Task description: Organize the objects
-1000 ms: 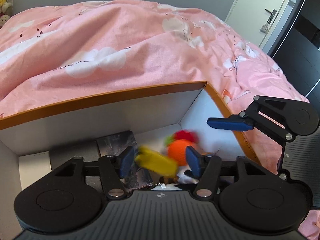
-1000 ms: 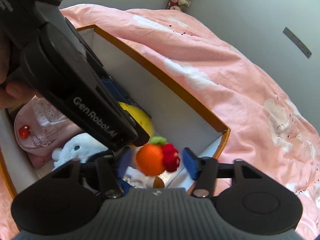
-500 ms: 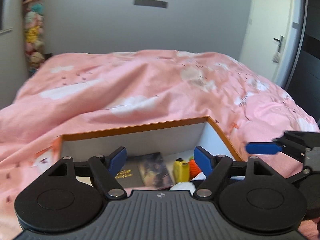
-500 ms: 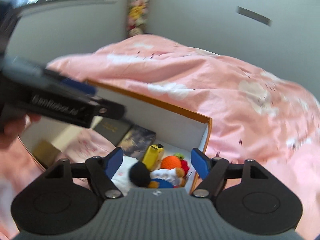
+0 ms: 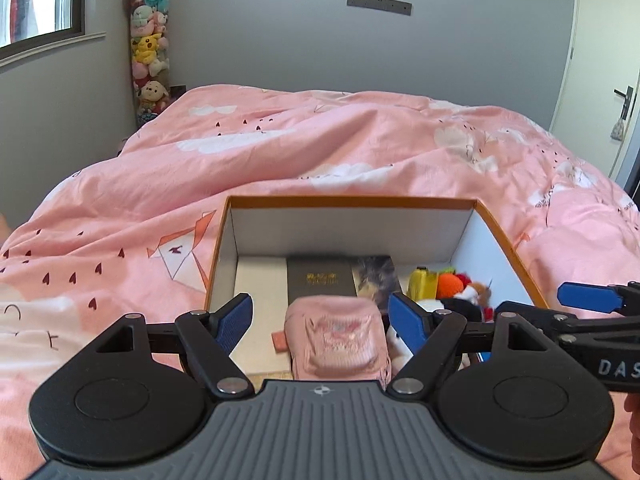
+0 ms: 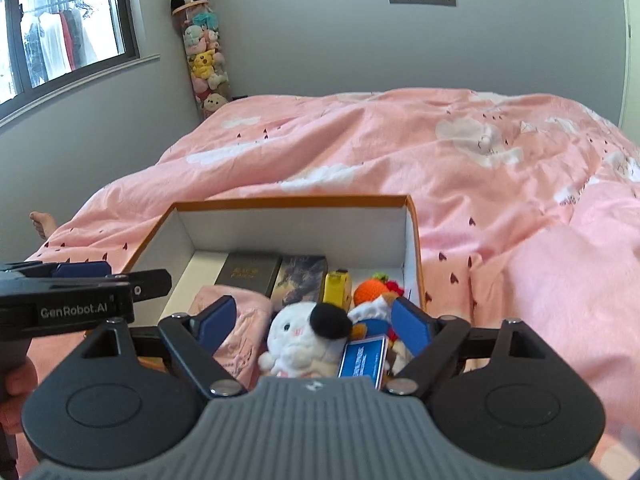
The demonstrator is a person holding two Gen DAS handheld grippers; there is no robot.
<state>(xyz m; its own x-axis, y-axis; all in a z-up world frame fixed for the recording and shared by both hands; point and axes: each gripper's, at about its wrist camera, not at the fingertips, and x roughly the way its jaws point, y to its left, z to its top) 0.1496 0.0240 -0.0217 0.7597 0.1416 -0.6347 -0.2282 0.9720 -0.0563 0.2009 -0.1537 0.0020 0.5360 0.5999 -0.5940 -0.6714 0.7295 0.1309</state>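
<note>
I'm holding my left gripper (image 5: 321, 319) spread and empty, right gripper (image 6: 313, 319) jaws opening, nothing pinched. Toys and books are sitting in the box (image 5: 352, 201) below/ahead of both. Risk: grippers probably crowding, clipping each other.

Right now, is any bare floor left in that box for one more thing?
Yes: a bare strip of floor runs along the box's left wall, beside the dark book and pink pouch. The right half is crowded with the white plush, orange toy and yellow item.
</note>
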